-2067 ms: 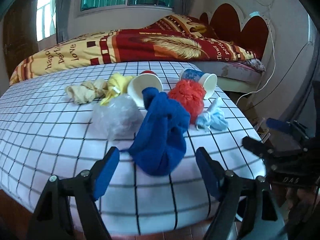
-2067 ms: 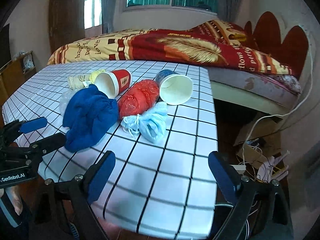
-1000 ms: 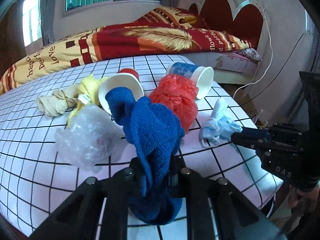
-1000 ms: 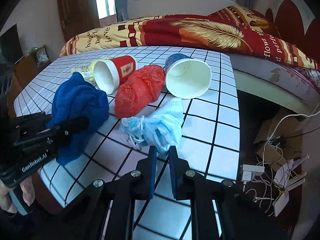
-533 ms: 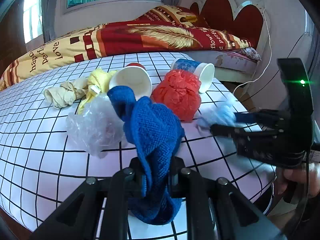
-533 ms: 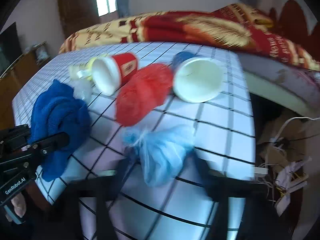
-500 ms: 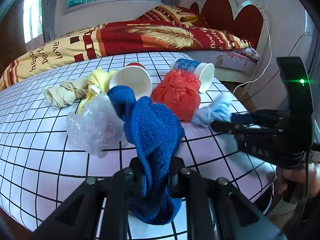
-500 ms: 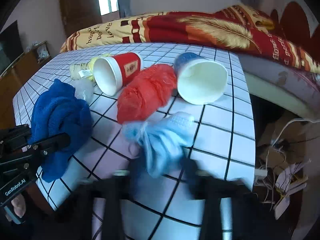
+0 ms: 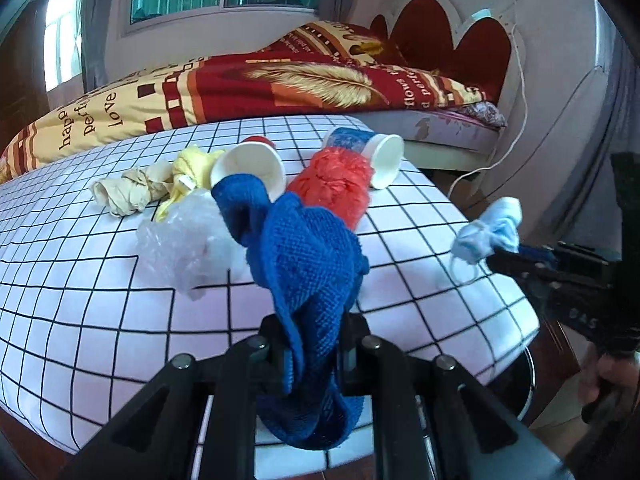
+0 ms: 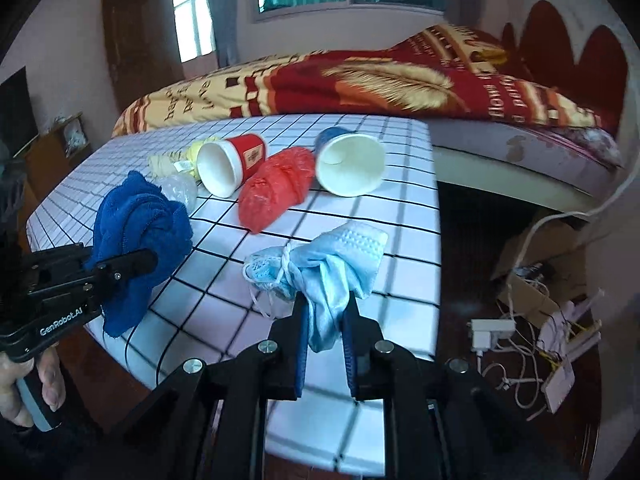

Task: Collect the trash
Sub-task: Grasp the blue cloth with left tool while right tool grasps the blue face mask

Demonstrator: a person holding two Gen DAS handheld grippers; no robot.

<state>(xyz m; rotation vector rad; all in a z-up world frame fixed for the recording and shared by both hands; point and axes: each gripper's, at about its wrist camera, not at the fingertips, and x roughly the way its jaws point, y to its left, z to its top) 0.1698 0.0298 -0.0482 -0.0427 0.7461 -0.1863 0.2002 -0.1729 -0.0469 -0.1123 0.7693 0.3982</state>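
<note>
My left gripper [image 9: 314, 354] is shut on a blue cloth [image 9: 308, 264] and holds it above the near edge of the checked table [image 9: 80, 300]. My right gripper [image 10: 326, 342] is shut on a crumpled light-blue face mask [image 10: 332, 264], lifted off the table near its right edge; the mask also shows in the left wrist view [image 9: 488, 232]. On the table lie a red plastic bag [image 10: 276, 188], a red paper cup [image 10: 230, 162], a blue paper cup [image 10: 348, 164], a clear plastic wad [image 9: 180, 236], a yellow wad [image 9: 190, 172] and a beige wad [image 9: 128, 192].
A bed with a red and yellow blanket [image 9: 260, 84] stands behind the table. A dark round bin rim [image 9: 520, 384] shows below the table's right corner. Cardboard, cables and a power strip [image 10: 532, 320] lie on the floor to the right.
Both grippers closed from open: the left on the blue cloth, the right on the face mask. Both items have since been lifted, and the mask has moved right, away from the red bag.
</note>
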